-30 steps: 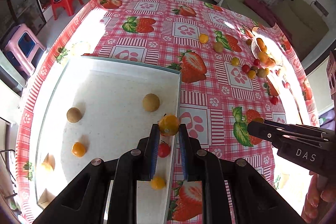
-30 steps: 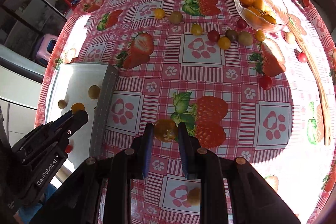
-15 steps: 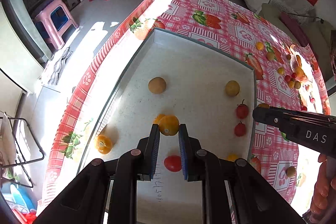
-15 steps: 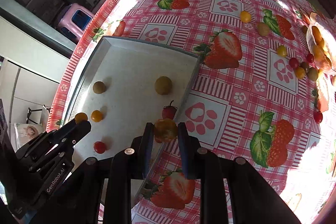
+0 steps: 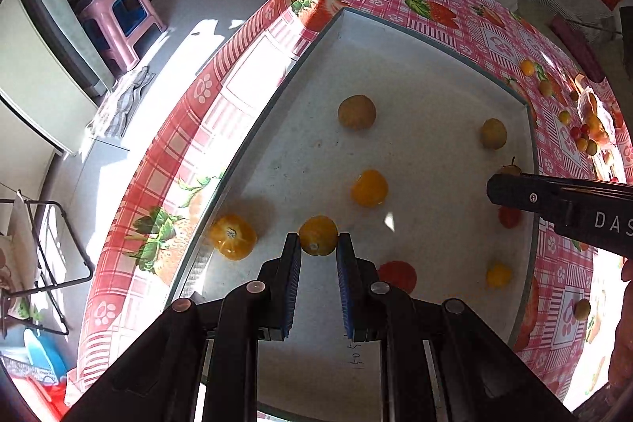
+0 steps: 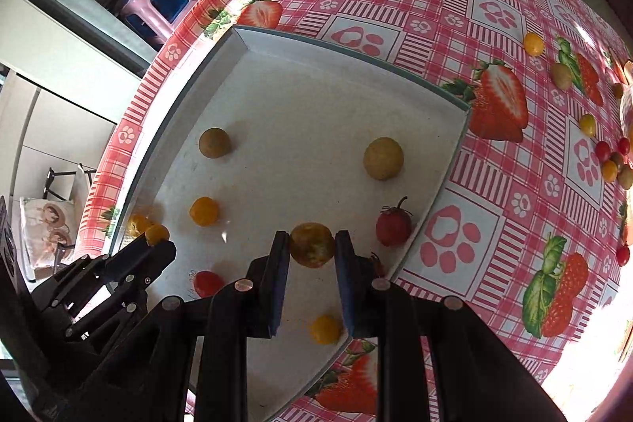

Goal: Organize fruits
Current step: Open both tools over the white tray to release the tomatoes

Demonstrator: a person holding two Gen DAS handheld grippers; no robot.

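Observation:
My left gripper (image 5: 318,242) is shut on a small orange fruit (image 5: 317,235) and holds it over the near left part of the white tray (image 5: 443,74). It also shows in the right wrist view (image 6: 157,234). My right gripper (image 6: 311,244) is shut on a mottled yellow-brown fruit (image 6: 311,244) over the tray's near right part (image 6: 451,161); its fingers (image 5: 514,192) show in the left view. Several fruits lie in the tray: two tan ones (image 5: 356,111), orange ones (image 5: 368,187), red tomatoes (image 6: 392,226).
The tray sits on a strawberry-pattern tablecloth (image 6: 494,26) at the table's left edge. More small fruits (image 6: 533,43) lie loose on the cloth to the right, near a glass bowl (image 5: 593,113). A pink stool (image 5: 118,14) and red chair stand on the floor beyond.
Both grippers have moved left with their fruits, from over the cloth to over the tray. The left one has gone further toward the tray's left side.

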